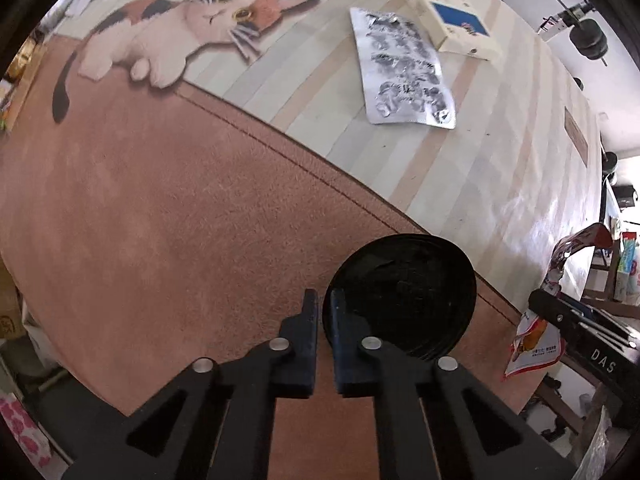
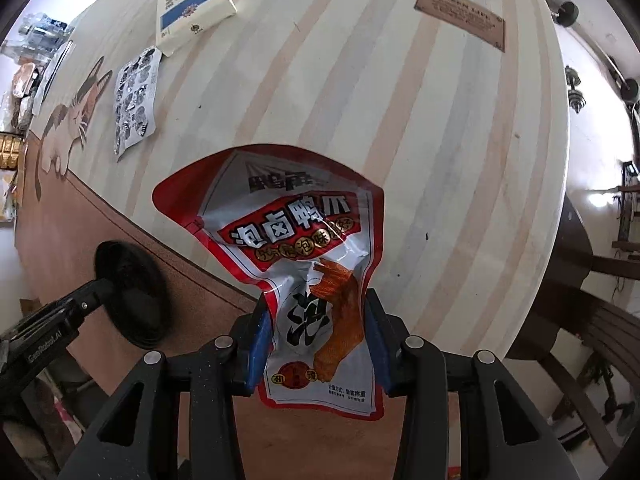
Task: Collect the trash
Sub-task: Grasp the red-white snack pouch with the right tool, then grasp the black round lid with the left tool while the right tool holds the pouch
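My left gripper (image 1: 325, 304) is shut on the near rim of a black round dish (image 1: 404, 288), which rests on the brown part of the tablecloth; the dish also shows in the right wrist view (image 2: 132, 288). My right gripper (image 2: 316, 312) is shut on a red and white snack wrapper (image 2: 296, 248) and holds it above the table; the wrapper also shows at the right edge of the left wrist view (image 1: 532, 340). A silver blister sheet (image 1: 404, 68) lies flat on the striped cloth, also visible in the right wrist view (image 2: 134, 100).
A white and blue box (image 1: 448, 16) lies beyond the blister sheet, also in the right wrist view (image 2: 192, 8). The cloth has a cat print (image 1: 180, 28) and a brown label patch (image 2: 460, 16). Chairs and clutter stand around the table's edges (image 2: 560, 216).
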